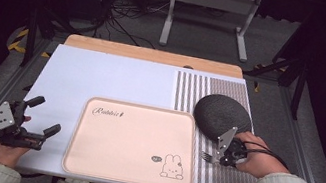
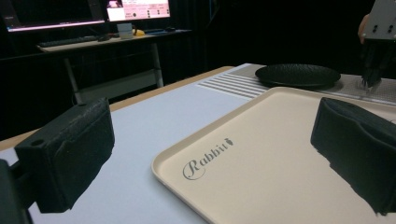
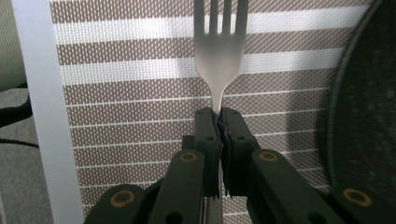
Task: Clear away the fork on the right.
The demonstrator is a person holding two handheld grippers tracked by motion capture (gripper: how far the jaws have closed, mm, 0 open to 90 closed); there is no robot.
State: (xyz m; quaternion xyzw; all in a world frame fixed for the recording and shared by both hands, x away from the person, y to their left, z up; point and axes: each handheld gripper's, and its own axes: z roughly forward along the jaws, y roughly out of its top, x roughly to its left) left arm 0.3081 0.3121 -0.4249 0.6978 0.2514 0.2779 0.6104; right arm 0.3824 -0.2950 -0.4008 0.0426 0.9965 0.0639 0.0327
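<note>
— Steel fork (image 3: 218, 51), pinched by its neck between the jaws of the right gripper (image 3: 218, 122); tines toward the top of the frame, over brown-and-white striped cloth (image 3: 140, 84).

— In the high view?

— Lower right of the frame: fork (image 1: 207, 156) poking left out of the right gripper (image 1: 221, 158), above the striped cloth (image 1: 192, 89), just right of the pink tray (image 1: 128, 177). Tines close to the tray's right rim, whether touching cannot be told.

— Anything beside it?

— Dark round plate (image 1: 222, 116) directly above in the frame, right hand (image 1: 255, 161) against its lower edge.

— And the other side?

— Left gripper (image 1: 42, 116) at lower left, jaws spread wide, nothing between them, hovering left of the tray over the pale tabletop (image 1: 103, 73). "Rabbit" lettering (image 2: 205, 158) seen along those jaws, plate (image 2: 297, 74) far behind.
</note>
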